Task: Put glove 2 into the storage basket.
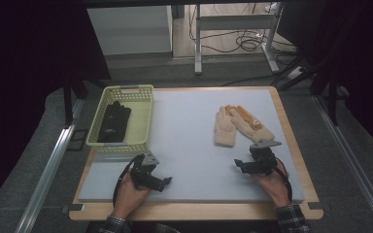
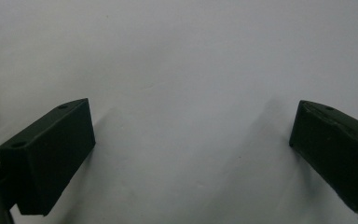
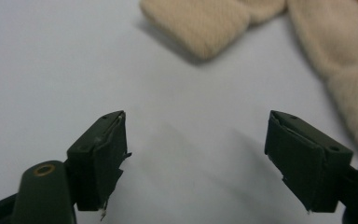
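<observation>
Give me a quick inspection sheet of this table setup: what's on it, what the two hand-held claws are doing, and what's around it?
Surface: pale grey mat on a wood-edged table, clean.
Job's things: pair of beige knitted gloves with orange fingers lying on the mat at the right; black gloves inside a pale yellow plastic basket at the left.
Clutter: nothing seen.
Grippers: left gripper open, nothing between its jaws, low over bare mat; right gripper open, nothing between its jaws, just short of the beige gloves.
Cables: a black cable loops from the left gripper; more cables lie on the floor beyond the table.
Surroundings: dark curtains, metal table legs, grey floor.
</observation>
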{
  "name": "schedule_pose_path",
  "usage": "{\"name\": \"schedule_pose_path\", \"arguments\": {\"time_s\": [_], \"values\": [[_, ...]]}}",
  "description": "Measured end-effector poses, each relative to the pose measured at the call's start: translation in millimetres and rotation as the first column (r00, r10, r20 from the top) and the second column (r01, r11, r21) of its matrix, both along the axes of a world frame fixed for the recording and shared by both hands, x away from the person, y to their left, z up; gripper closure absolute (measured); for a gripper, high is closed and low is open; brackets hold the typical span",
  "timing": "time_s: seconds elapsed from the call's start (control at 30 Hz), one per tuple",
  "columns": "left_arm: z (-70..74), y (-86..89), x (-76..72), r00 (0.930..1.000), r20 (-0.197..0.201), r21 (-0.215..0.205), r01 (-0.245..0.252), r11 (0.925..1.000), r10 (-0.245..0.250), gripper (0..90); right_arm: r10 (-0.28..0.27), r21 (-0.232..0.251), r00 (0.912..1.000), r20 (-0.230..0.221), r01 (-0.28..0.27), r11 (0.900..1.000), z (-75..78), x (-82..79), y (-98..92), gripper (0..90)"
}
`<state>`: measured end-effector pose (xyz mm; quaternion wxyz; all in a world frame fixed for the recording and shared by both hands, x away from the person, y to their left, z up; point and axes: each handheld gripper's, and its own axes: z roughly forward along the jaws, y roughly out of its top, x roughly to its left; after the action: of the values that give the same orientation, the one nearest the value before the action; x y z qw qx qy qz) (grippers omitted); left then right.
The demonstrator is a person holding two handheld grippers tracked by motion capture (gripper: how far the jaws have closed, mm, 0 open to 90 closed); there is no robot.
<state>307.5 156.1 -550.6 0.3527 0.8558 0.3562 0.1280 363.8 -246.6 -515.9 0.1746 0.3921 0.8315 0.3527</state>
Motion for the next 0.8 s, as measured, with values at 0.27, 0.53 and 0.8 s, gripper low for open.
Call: {"name": "schedule_pose_path", "arguments": {"time_s": [0.27, 0.53, 0.8], "values": [[0.0, 0.1, -0.2, 1.0, 0.001, -0.001, -0.001, 1.0, 0.001, 0.5, 0.004, 0.026, 1.0, 0.005, -0.004, 1.0, 23.1, 27.7, 9.5, 26.2], [0.0, 0.2, -0.2, 1.0, 0.002, -0.001, -0.001, 1.0, 0.001, 0.7, -0.002, 0.01, 0.9998, 0.02, 0.002, 1.0, 33.8, 59.5, 25.4, 34.4], [0.1, 0.4, -0.1, 1.0, 0.002, 0.002, 0.001, 1.0, -0.001, 0.7, -0.004, -0.004, 0.9999, 0.012, 0.005, 1.0, 31.3, 90.7, 42.5, 41.3]]}}
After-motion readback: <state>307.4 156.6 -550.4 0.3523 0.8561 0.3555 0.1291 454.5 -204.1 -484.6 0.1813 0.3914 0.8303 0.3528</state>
